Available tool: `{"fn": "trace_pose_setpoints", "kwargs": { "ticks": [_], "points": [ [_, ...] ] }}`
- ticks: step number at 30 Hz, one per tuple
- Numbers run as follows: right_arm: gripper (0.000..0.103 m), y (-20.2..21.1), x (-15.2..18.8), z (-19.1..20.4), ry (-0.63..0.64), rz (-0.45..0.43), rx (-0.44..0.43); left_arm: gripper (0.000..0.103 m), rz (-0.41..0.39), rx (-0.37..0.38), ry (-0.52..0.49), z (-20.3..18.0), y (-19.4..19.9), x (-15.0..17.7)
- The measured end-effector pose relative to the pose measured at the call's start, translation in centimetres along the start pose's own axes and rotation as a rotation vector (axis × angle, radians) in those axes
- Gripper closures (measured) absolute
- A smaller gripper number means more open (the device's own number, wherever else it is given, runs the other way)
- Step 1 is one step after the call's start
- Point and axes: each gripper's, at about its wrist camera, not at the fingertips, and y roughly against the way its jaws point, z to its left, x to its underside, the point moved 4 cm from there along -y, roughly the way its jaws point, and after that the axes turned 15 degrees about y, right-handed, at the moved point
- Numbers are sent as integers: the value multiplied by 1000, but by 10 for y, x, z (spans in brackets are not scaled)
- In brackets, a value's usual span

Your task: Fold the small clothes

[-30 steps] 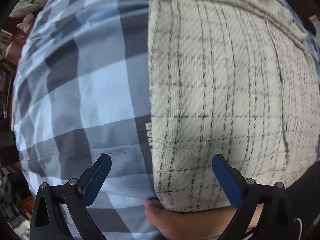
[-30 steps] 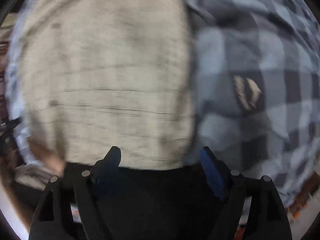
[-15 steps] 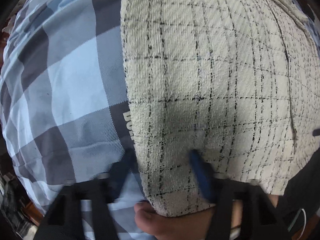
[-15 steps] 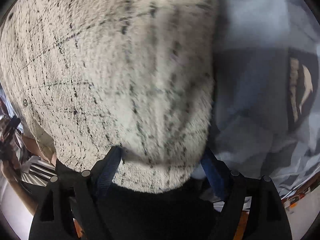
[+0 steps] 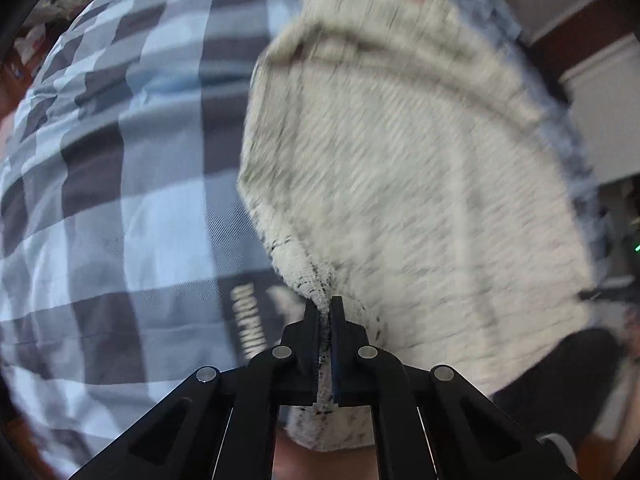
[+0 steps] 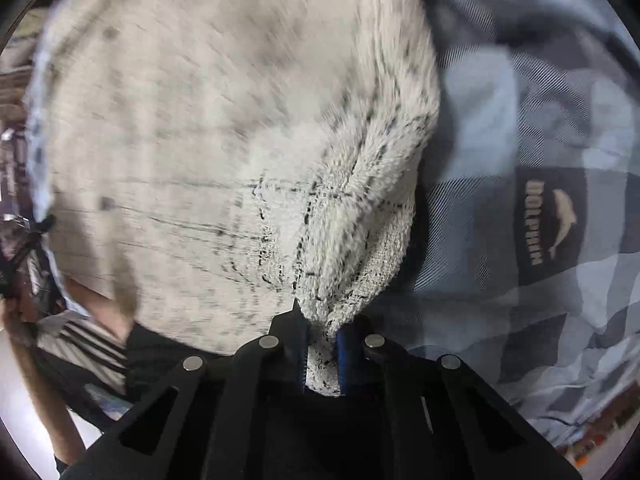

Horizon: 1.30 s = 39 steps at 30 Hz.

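Note:
A cream woven garment with thin black check lines (image 5: 420, 184) lies on a blue and grey checked sheet (image 5: 120, 200). My left gripper (image 5: 325, 308) is shut on the garment's near left edge, pinching a ridge of cloth. In the right wrist view the same garment (image 6: 200, 120) fills the left and middle. My right gripper (image 6: 322, 344) is shut on its near right corner, which bunches up between the jaws. Both views are blurred by motion.
The checked sheet (image 6: 540, 100) carries a dark label with a dolphin logo (image 6: 550, 222), also seen in the left wrist view (image 5: 256, 320). A person's dark clothing and an arm (image 6: 36, 360) are at the near side. Room furniture shows at the far right (image 5: 600, 60).
Both grippers were open over the garment's near edge; both have now shut on the cloth and pulled it up into bunched ridges.

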Motion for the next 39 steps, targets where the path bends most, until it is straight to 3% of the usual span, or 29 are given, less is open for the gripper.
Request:
{"fn": "trace_pose_setpoints", "kwargs": {
  "ticks": [4, 5, 8, 11, 17, 22, 32, 36, 39],
  "points": [
    [97, 37, 19, 3, -16, -180, -101, 100, -16, 261, 43, -11, 33, -2],
    [97, 54, 25, 4, -38, -274, -160, 100, -24, 308, 35, -13, 43, -2],
    [97, 77, 32, 6, -101, -467, -326, 100, -56, 408, 55, -26, 70, -1],
    [98, 89, 41, 12, -145, -561, -419, 101, -67, 454, 123, -27, 92, -7],
    [98, 100, 59, 46, -135, -619, -461, 101, -76, 497, 186, -19, 136, 5],
    [98, 126, 72, 80, -74, -654, -506, 101, -70, 654, 129, -26, 170, 31],
    [98, 148, 111, 108, -7, -746, -629, 101, -83, 757, 214, -14, 201, 76],
    [98, 156, 84, 90, -81, -770, -629, 101, -112, 709, 295, -11, 196, 32],
    [98, 164, 33, 59, -168, -744, -585, 101, -115, 671, 360, -20, 178, -46]
  ]
}}
